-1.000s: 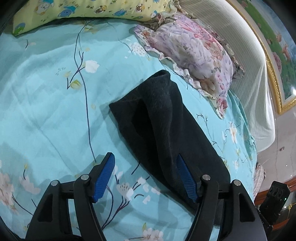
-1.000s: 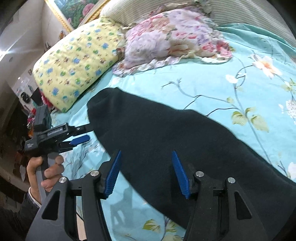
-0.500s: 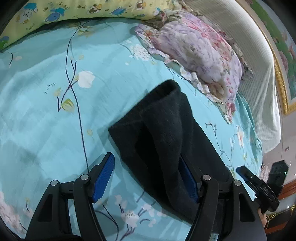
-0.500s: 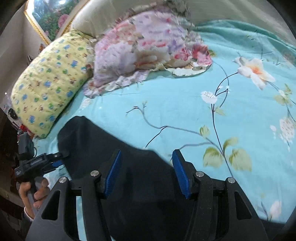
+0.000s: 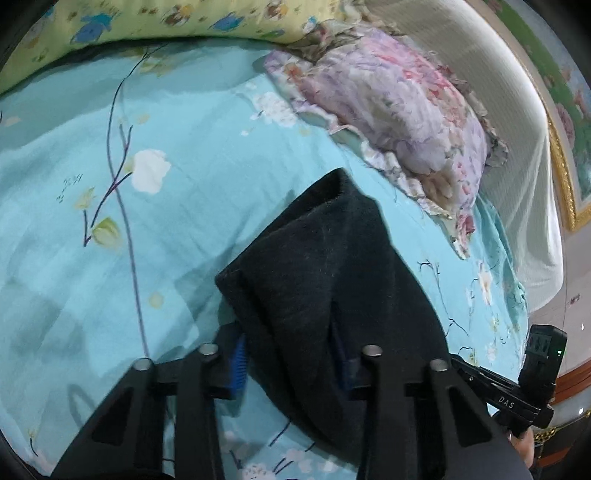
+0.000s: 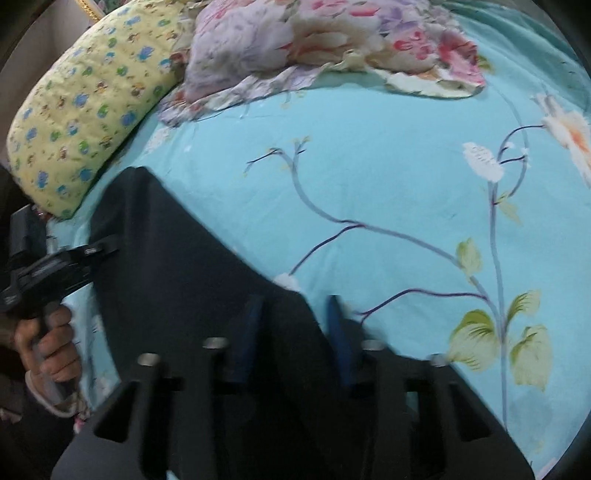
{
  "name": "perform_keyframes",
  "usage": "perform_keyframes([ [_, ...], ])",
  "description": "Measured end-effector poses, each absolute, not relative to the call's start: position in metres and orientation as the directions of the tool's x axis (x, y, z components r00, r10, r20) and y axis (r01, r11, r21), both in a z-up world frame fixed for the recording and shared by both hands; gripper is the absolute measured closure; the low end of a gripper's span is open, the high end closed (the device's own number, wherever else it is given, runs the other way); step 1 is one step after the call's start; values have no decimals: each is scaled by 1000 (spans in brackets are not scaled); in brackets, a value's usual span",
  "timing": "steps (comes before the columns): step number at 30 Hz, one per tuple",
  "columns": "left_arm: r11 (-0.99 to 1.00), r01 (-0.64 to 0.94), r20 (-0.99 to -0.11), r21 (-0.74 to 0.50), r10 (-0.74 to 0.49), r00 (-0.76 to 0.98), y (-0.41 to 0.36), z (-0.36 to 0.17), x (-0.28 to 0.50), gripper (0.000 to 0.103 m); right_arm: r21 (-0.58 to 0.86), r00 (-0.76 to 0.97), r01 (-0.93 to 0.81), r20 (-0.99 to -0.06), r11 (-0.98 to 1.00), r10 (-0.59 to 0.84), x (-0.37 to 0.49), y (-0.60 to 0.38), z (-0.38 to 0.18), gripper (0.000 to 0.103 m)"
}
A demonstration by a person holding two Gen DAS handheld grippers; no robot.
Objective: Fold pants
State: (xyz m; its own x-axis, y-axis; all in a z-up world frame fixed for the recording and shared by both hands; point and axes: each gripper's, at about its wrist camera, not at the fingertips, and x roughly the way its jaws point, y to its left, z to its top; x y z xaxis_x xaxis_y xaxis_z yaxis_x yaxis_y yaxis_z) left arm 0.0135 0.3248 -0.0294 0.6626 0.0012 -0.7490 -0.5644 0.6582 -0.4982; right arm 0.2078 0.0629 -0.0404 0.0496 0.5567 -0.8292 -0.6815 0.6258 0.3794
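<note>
Black pants [image 5: 321, 266] lie folded lengthwise on the turquoise flowered sheet [image 5: 92, 229]. My left gripper [image 5: 291, 363] has its jaws closing on a bunched fold at the near end of the pants, and cloth fills the gap between the blue pads [image 5: 239, 363]. In the right wrist view the pants [image 6: 177, 266] run off to the left. My right gripper [image 6: 293, 332] is closing on a raised corner of them, with black cloth between its pads [image 6: 337, 332]. Each view shows the other gripper at the edge: the left gripper [image 6: 55, 266] in a hand [image 6: 51, 343], the right gripper [image 5: 517, 398].
A floral pink-and-lilac pillow [image 5: 399, 110] and a yellow patterned pillow [image 5: 147, 18] lie at the head of the bed, just beyond the pants. A pale striped headboard [image 5: 509, 122] stands behind them. Open sheet [image 6: 406, 184] stretches to the right of the right gripper.
Both grippers came down onto the pants and their jaws drew together around the cloth. The right gripper travelled along the pants to their corner, and cloth now bunches between both pairs of pads.
</note>
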Motion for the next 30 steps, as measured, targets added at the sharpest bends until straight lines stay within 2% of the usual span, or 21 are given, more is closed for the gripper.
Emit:
perform_keyframes([
  [1,664,-545,-733,-511,-6,680,323,-25,11,83,370,52,-690,-832,622,552,205,64,-39,84],
  [6,682,-474,-655,-557,-10,755,319,3,-18,84,253,156,-741,-836,622,526,190,68,-19,89],
  [9,683,-447,-628,-578,-22,778,318,13,-34,84,60,309,-761,-842,645,442,181,80,-9,92],
  [15,701,-484,-681,-524,-3,732,324,-9,-30,84,-28,377,-752,-838,658,395,178,97,-16,93],
  [17,701,-509,-711,-500,3,703,327,-21,-25,80,-42,377,-745,-849,666,369,178,102,-25,92],
  [18,703,-517,-719,-489,11,695,327,-24,-25,73,-35,373,-740,-852,672,367,178,102,-27,91],
  [19,706,-525,-723,-476,25,690,328,-23,-26,67,-25,376,-732,-849,681,372,179,100,-27,84],
  [20,711,-535,-726,-457,48,686,327,-20,-29,64,-20,380,-723,-846,690,375,179,98,-24,73],
  [21,715,-545,-725,-437,79,684,327,-16,-34,59,-20,392,-709,-842,705,371,178,94,-20,69],
  [22,717,-552,-724,-426,96,684,327,-13,-37,51,-16,406,-695,-834,719,374,178,88,-15,67],
  [24,712,-571,-719,-409,135,682,327,-6,-46,44,19,413,-676,-818,737,400,178,75,-6,67],
  [30,718,-579,-696,-387,184,694,318,16,-67,42,168,399,-605,-782,778,479,167,24,12,65],
])
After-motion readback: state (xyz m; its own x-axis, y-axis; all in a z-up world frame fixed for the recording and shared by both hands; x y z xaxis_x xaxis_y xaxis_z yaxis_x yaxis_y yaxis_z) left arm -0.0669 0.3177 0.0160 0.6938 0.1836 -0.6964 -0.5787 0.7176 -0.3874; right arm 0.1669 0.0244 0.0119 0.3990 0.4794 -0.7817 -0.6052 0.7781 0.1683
